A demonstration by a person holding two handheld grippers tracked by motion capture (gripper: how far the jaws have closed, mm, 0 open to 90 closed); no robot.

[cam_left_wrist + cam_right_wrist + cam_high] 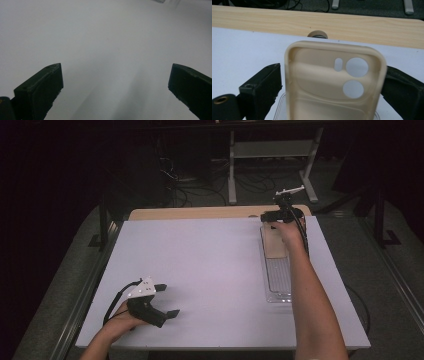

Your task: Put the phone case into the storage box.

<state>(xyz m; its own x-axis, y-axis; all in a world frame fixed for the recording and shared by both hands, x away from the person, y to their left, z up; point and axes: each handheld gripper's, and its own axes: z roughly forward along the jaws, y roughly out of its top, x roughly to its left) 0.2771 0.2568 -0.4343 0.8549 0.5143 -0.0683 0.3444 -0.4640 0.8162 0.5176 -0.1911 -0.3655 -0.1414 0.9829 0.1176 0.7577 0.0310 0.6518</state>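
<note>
At two o'clock on the white table [210, 270], a beige phone case [332, 82] is clamped across its width by the right gripper [281, 220], its long axis kept along the clear plastic tray [278, 280] just beneath. Toward eight o'clock, well apart, the left gripper [162, 302] is held open and empty.

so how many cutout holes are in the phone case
3 in the phone case: one large round hole at upper right, a second round one just below it, a small slot left of the upper one. Its lower part is out of frame.
</note>
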